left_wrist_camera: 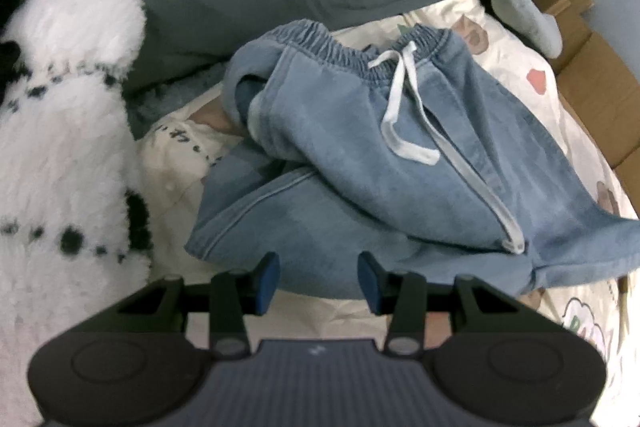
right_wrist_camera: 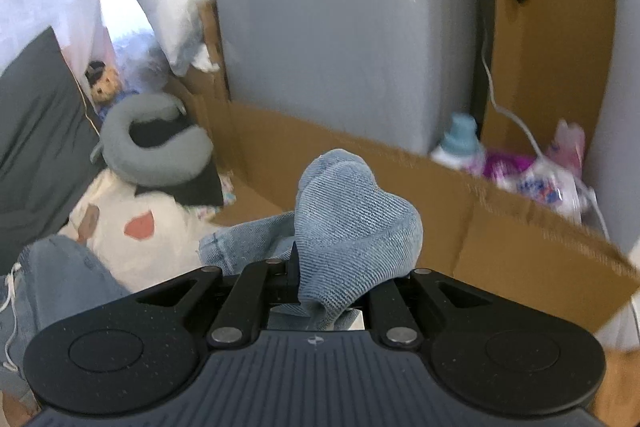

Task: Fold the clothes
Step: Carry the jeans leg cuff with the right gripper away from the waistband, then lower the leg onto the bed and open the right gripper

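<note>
Trousers (left_wrist_camera: 360,155): pale blue, drawstring waist, bunched on the patterned bedsheet (left_wrist_camera: 516,67) beside a white plush toy (left_wrist_camera: 68,131). Left gripper (left_wrist_camera: 318,281) hovers over the near edge, jaws apart and empty; best lowered to pin that edge. Right gripper (right_wrist_camera: 320,279) is clamped on a trouser end (right_wrist_camera: 356,219), best drawn out taut.

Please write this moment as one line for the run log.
task: fold clothes | left gripper: open, over pants | right gripper: shut on pants | pants: crumpled on bed
</note>
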Available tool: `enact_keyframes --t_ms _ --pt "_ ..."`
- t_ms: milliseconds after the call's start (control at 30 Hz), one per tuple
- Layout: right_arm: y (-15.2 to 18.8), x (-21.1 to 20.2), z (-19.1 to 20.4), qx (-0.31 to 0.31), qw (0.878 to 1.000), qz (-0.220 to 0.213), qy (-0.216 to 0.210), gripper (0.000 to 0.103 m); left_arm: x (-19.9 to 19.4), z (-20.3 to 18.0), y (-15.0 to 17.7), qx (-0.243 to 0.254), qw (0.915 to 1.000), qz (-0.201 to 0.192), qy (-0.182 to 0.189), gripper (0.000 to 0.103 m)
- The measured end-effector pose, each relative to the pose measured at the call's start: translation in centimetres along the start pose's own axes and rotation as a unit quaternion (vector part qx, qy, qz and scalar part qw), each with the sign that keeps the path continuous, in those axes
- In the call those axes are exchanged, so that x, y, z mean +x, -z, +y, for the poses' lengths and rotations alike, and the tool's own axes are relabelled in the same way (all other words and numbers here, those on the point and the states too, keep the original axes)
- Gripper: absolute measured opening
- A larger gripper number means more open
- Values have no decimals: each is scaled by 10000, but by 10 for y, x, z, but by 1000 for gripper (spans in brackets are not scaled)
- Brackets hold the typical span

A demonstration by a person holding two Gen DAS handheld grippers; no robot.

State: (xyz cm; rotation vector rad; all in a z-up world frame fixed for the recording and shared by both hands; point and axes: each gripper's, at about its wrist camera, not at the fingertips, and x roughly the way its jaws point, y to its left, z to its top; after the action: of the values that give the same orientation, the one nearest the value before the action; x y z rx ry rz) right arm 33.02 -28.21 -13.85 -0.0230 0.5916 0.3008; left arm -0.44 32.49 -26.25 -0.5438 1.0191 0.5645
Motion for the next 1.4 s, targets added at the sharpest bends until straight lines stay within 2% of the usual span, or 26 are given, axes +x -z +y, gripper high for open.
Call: enact_keyframes --t_ms 167,300,500,667,700,733,933,1167,1267,1333,1400 --pt "-19 2 3 -86 9996 -255 65 9 1 1 2 60 10000 45 -14 46" --pt "-13 12 -2 -30 9994 -202 269 9 3 3 3 71 9999 65 -32 46" --pt "35 40 -27 429 9961 446 627 9 5 8 3 177 9997 132 -51 46" --pt "88 66 -51 874 9842 1183 986 10 3 15 5 245 9995 209 -51 46" --pt "96 69 -54 895 9820 1302 1036 13 3 17 6 253 9994 222 -67 46" --pt "103 71 -57 915 9797 1399 1108 18 2 19 7 258 9994 233 -83 46" --pt "132 63 -75 1081 9669 1746 1512 25 -5 28 9 189 9995 219 -130 46" --pt "142 39 -91 1096 9583 1872 1862 29 -14 33 15 270 9993 196 -145 46" --pt "139 31 -96 1196 9530 1833 2096 35 -19 37 16 242 9995 167 -147 46" --pt "138 24 -101 1330 9456 1793 2365 42 -22 40 17 241 9995 144 -153 46" --pt "139 16 -105 1400 9369 1745 2686 44 -22 41 19 248 9995 138 -157 46"
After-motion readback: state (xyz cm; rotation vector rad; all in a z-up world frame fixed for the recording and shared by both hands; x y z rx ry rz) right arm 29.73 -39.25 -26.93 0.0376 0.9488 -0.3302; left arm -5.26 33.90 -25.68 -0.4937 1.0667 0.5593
